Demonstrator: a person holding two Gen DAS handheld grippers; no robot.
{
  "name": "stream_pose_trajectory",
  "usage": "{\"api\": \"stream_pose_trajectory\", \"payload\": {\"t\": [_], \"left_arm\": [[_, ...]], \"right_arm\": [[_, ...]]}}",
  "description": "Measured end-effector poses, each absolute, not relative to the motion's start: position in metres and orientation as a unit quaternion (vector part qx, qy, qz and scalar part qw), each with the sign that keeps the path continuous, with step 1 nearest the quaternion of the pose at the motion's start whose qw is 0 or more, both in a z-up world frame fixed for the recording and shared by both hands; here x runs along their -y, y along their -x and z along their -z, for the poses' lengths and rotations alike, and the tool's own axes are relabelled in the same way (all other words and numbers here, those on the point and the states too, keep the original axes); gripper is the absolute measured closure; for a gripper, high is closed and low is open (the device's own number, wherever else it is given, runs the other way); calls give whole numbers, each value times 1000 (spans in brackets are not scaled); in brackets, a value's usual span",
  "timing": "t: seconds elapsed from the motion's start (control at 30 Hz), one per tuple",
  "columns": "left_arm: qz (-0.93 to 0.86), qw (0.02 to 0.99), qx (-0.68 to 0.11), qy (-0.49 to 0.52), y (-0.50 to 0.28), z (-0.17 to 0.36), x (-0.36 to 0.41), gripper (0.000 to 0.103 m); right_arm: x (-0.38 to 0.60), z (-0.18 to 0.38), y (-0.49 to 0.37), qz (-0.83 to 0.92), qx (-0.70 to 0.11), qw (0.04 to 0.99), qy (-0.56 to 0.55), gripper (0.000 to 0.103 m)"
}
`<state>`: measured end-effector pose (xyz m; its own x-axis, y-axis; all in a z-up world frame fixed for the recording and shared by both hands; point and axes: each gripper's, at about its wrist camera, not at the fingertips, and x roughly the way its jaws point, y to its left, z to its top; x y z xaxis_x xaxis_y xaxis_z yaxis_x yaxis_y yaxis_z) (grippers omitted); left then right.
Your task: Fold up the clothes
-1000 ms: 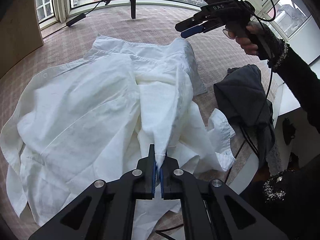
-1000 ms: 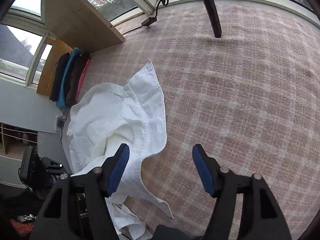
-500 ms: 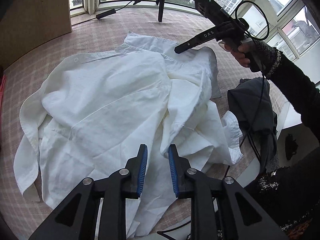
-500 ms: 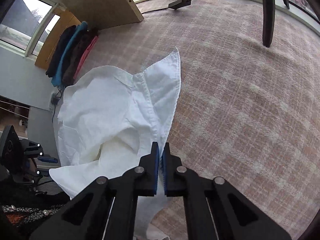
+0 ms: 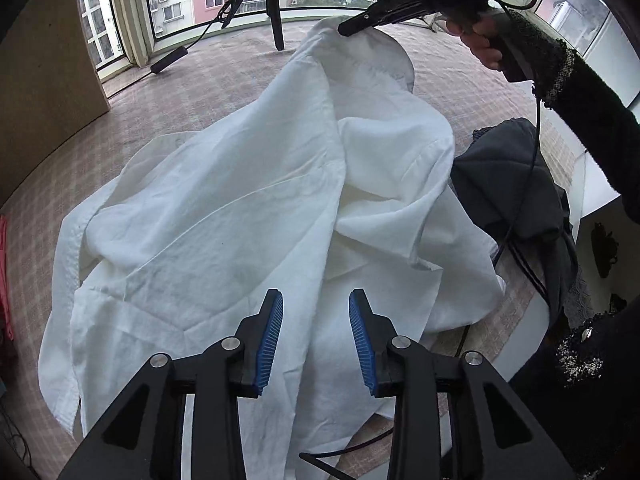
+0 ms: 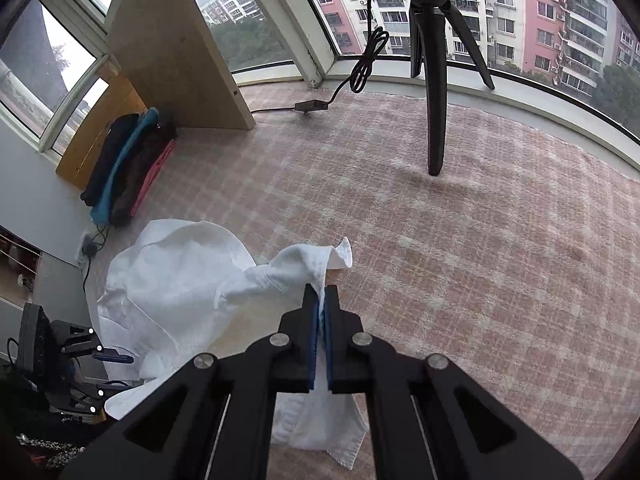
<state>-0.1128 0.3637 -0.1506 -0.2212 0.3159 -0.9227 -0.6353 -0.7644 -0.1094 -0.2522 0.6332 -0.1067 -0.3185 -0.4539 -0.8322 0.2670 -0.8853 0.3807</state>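
left gripper (image 5: 316, 338) spread wide, low; right gripper (image 6: 320, 316) clamped, raised high.

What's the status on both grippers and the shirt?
Left gripper open, hovering over the white shirt. Right gripper shut on shirt edge, lifting it. Grey garment lies beside the shirt; cable draped across it.

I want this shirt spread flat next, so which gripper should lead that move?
Probably the right gripper: its jaws are shut on the shirt, holding an edge raised. The left gripper is open, holding nothing.
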Motion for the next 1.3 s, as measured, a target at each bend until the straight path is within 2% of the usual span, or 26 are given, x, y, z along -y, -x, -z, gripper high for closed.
{"api": "stream_pose_trajectory", "payload": {"t": [0.1, 0.13, 0.17, 0.2, 0.33, 0.5, 0.63, 0.83, 1.0, 1.03, 1.13, 1.3], "left_arm": [[-768, 296, -180, 539, 116, 166, -371, 71], [-767, 290, -185, 541, 119, 170, -371, 77], [-767, 285, -190, 543, 122, 175, -372, 96], [-767, 282, -181, 547, 127, 176, -369, 103], [-781, 282, -122, 544, 142, 157, -351, 103], [-815, 306, -52, 489, 143, 86, -331, 102], [-823, 329, -65, 458, 131, 61, -347, 102], [-796, 364, -109, 472, 114, 97, -392, 102], [-786, 351, -128, 492, 106, 116, -410, 96], [-790, 344, -125, 492, 105, 114, -408, 90], [-804, 335, -112, 479, 96, 100, -401, 66], [-808, 318, -141, 476, 98, 112, -414, 63]], "right_arm": [[-633, 103, 254, 809, 85, 221, -539, 100], [-633, 101, 254, 810, 84, 219, -537, 100], [-632, 98, 254, 811, 83, 219, -536, 100], [-633, 97, 253, 813, 80, 217, -534, 100], [-637, 89, 252, 823, 73, 204, -525, 100], [-652, 83, 255, 841, 80, 170, -507, 100], [-664, 77, 257, 847, 92, 156, -500, 100], [-670, 75, 255, 849, 85, 148, -500, 100], [-674, 75, 254, 849, 80, 143, -501, 100], [-675, 75, 253, 850, 79, 142, -502, 100], [-676, 75, 252, 850, 76, 140, -503, 100], [-675, 74, 250, 849, 72, 136, -505, 100]]}}
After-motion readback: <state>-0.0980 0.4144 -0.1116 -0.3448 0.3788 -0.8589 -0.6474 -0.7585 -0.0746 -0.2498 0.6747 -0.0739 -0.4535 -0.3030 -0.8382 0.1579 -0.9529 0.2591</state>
